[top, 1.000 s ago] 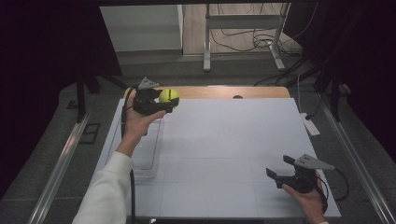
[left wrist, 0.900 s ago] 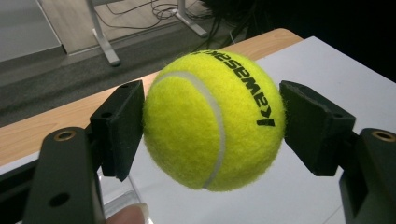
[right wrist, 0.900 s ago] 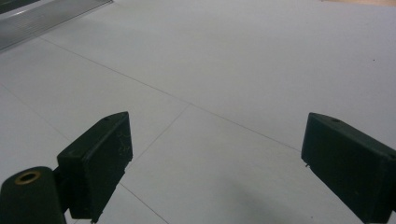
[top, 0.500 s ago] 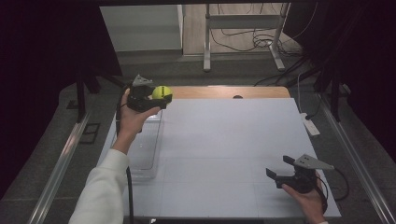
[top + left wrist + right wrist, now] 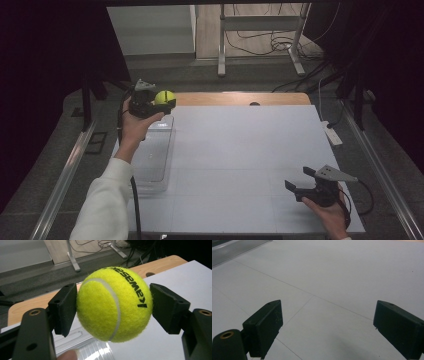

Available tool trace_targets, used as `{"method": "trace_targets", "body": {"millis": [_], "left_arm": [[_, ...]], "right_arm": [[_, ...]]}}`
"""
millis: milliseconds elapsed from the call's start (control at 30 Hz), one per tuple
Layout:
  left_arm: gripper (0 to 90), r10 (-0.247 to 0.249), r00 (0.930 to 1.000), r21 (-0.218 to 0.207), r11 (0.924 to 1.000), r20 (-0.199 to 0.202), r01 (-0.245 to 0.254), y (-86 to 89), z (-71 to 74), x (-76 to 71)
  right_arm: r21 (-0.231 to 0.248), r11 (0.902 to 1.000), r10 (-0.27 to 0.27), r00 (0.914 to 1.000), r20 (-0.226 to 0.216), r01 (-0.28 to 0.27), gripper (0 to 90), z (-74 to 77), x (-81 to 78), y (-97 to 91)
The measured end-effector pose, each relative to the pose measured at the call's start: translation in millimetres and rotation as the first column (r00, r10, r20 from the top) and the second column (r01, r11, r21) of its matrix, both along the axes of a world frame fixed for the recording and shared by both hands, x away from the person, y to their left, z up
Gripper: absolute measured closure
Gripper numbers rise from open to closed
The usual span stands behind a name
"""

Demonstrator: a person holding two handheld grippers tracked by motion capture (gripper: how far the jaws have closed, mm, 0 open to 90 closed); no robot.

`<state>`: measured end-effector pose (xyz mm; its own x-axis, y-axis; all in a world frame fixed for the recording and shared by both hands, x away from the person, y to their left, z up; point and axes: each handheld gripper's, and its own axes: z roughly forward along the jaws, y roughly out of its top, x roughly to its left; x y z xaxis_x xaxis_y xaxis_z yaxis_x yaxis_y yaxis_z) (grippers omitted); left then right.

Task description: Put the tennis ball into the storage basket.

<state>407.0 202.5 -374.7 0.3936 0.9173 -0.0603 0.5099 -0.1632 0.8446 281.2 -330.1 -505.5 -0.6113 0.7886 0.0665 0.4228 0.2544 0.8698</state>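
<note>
- The yellow-green felt-covered tennis ball (image 5: 114, 303) is pinched between the two black foam-faced jaws of the left gripper (image 5: 159, 102), held in the air at about 10 o'clock of the white counter (image 5: 240, 150), just beyond the far end of the clear plastic rectangular bin (image 5: 152, 155).
- In the left gripper view the pads press on the ball's left and right sides, close to its widest line, so the hold looks centred rather than riding up on a cap.
- Judged from its look, the ball is light and hollow, with a springy shell that gives a little under pressure; nothing about it seems fragile.
- The fuzzy felt should give good friction against the pads, so slipping seems unlikely while the squeeze stays across the middle.
- The main risks are rolling and bouncing: released from a height it would likely bounce and run off across the smooth counter, so a low release inside the bin's walls would be safer.
- A hold off the middle could squirt the ball out, as the round surface slopes away from the pads.
- The right gripper (image 5: 299, 186) rests at about 4 o'clock, its jaws spread wide with nothing between them.
</note>
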Motion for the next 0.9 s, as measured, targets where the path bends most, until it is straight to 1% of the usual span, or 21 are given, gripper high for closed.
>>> {"method": "trace_targets", "body": {"millis": [400, 900], "left_arm": [[27.1, 0.037, 0.9993, 0.007, 0.9993, 0.009, -0.037, 14.0, 1.9, -0.6], [27.1, 0.079, 0.9969, 0.016, 0.9968, 0.003, -0.079, 27.3, -0.2, 0.4]], "right_arm": [[-0.002, 1.0, 0.0, 1.0, 0.0, 0.0, 9.1, -0.1, 0.2, 0.2], [-0.003, 1.0, 0.0, 1.0, 0.001, 0.0, 9.1, 0.0, 0.0, 0.2]]}}
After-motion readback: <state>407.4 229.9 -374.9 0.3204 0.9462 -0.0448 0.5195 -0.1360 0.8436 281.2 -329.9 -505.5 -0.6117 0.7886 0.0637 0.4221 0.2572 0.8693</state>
